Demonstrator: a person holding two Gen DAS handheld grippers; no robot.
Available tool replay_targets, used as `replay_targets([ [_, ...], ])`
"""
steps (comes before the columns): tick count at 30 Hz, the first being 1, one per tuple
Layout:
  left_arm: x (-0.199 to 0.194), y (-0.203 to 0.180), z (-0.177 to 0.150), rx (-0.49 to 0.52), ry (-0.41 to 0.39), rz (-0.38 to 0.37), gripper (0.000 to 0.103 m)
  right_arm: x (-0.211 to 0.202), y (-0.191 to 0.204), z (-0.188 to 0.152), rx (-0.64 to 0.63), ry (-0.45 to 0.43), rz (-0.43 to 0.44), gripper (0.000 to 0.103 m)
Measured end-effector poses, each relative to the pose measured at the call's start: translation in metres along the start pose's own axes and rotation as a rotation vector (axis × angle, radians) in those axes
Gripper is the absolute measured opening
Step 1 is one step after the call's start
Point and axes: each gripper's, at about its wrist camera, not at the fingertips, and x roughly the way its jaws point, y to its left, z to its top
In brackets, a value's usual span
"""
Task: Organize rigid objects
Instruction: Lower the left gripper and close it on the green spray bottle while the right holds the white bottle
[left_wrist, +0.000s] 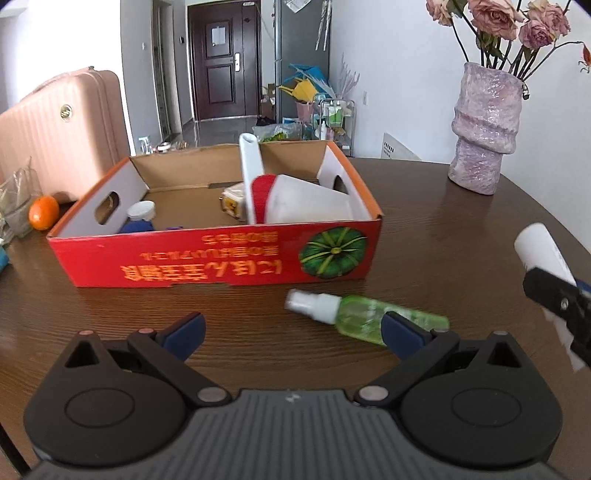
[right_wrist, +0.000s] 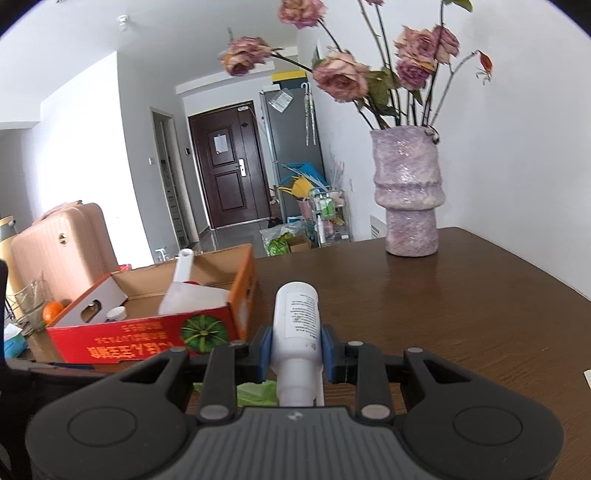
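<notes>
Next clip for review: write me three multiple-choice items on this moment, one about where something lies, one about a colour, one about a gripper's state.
1. Where is the green spray bottle?
A. Inside the box
B. On the table in front of the red box
C. Beside the vase

2. What colour is the vase?
A. Blue
B. Yellow
C. Pale purple

3. What is the right gripper doing?
A. Shut on the white bottle
B. Open, empty
C. Holding an orange

Answers: B, it lies on its side on the wood by the box's front wall; C, mottled lilac; A, both blue pads press the bottle's sides.
</notes>
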Motion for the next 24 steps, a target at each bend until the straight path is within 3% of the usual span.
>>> replay_targets([
  [14, 0.037, -0.049, 0.006, -0.046, 0.038, 0.104, 0.103, 0.026, -0.052, 0.004, 0.038, 0.034, -0.046, 0.027],
  [24, 0.041, -0.063, 0.005, -0.093, 0.059, 0.148, 0.103, 0.036, -0.05, 0.0, 0.026, 0.057, -0.059, 0.027],
])
